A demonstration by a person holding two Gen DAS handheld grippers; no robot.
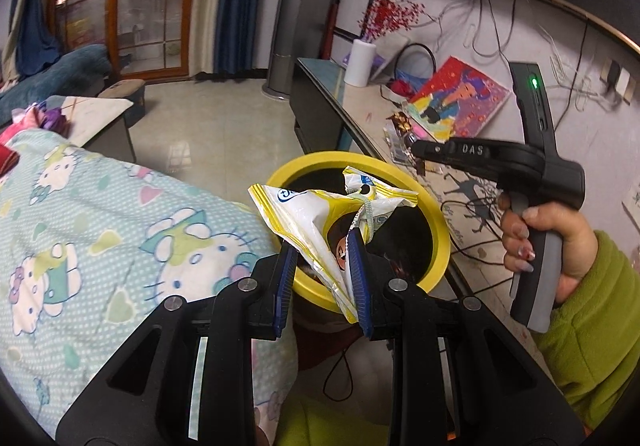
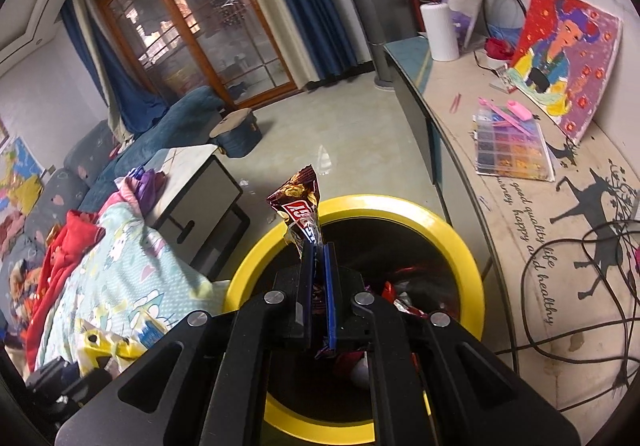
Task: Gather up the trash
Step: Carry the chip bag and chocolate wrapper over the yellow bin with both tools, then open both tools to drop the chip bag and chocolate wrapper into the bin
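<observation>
My left gripper (image 1: 322, 244) is shut on a white and yellow snack bag (image 1: 316, 218) and holds it over the near rim of a yellow-rimmed black trash bin (image 1: 436, 214). My right gripper (image 2: 318, 246) is shut on a dark brown candy wrapper (image 2: 298, 202) and holds it above the open mouth of the same bin (image 2: 452, 234), which has several wrappers inside. The right gripper's body (image 1: 532, 162) shows in the left wrist view, held by a hand in a green sleeve. The snack bag's edge (image 2: 116, 342) shows at the lower left of the right wrist view.
A long low cabinet (image 2: 472, 118) runs along the wall on the right with a paper roll (image 2: 440, 32), a painting (image 2: 568, 58), a bead box (image 2: 512, 150) and loose cables (image 2: 600, 266). A cartoon-print blanket (image 1: 100, 222) lies to the left. A low table (image 2: 200, 182) stands beyond it.
</observation>
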